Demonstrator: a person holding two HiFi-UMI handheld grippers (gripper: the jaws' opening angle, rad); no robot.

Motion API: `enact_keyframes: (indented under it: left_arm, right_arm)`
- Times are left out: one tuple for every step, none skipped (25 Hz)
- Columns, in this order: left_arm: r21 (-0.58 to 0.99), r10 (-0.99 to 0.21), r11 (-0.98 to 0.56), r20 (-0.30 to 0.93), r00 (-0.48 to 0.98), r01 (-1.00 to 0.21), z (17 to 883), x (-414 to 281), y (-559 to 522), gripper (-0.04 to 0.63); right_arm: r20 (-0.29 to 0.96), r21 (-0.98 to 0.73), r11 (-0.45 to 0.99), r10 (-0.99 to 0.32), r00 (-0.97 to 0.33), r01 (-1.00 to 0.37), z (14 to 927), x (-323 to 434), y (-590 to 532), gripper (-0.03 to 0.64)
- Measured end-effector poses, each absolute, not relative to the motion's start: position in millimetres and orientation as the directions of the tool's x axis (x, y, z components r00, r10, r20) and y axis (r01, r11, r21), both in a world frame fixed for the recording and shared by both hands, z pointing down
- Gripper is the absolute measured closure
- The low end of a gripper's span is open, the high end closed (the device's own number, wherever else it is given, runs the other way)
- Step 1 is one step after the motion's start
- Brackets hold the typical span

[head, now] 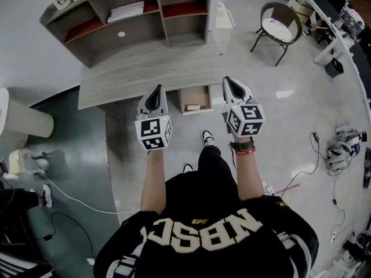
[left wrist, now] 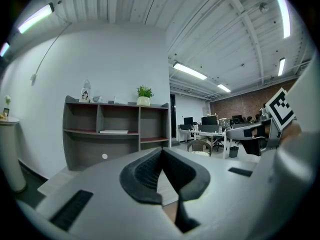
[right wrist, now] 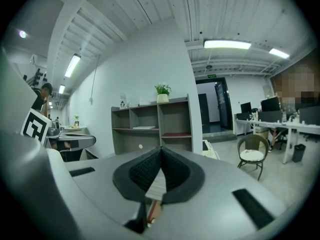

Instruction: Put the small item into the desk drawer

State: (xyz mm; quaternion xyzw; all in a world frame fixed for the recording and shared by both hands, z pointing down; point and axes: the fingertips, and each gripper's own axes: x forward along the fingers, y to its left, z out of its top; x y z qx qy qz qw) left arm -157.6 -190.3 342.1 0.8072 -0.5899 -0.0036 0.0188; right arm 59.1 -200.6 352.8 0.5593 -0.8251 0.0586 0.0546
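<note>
The grey wooden desk (head: 139, 74) stands in front of me with a shelf unit (head: 133, 16) on it. Below its front edge the drawer (head: 195, 91) is pulled out, and a small pale item (head: 193, 106) lies inside. My left gripper (head: 157, 89) hovers at the desk's front edge, just left of the drawer. It is shut and empty, and its pads (left wrist: 150, 171) meet at the tips. To the right of the drawer my right gripper (head: 229, 81) is also shut with nothing in it, its pads (right wrist: 150, 171) closed together. A small white round thing (head: 121, 34) lies on the desk under the shelves.
A round chair (head: 280, 25) stands at the back right. Left of the desk is a white cylindrical stand (head: 17, 120). Cables (head: 69, 198) and gear (head: 342, 146) lie on the floor on both sides. Papers (head: 126, 10) rest on a shelf. My feet (head: 207, 136) are just behind the drawer.
</note>
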Motion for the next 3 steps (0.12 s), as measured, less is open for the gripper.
enact_keyframes:
  left_arm:
    - [0.031, -0.952, -0.304, 0.020, 0.305, -0.952, 344.2, -157.3, -194.0, 0.583]
    - [0.028, -0.952, -0.306, 0.023, 0.307, -0.952, 346.4, -157.0, -197.8, 0.583]
    - [0.026, -0.951, -0.307, 0.026, 0.308, -0.951, 348.6, -156.5, -201.7, 0.583]
  right_arm:
    - [0.164, -0.038, 0.371, -0.914, -0.372, -0.928, 357.9, 57.7, -205.0, 0.609]
    - [0.173, -0.039, 0.374, -0.911, -0.375, -0.927, 363.1, 56.2, -209.6, 0.609]
    - [0.181, -0.039, 0.377, -0.908, -0.378, -0.925, 368.3, 54.7, -214.2, 0.609]
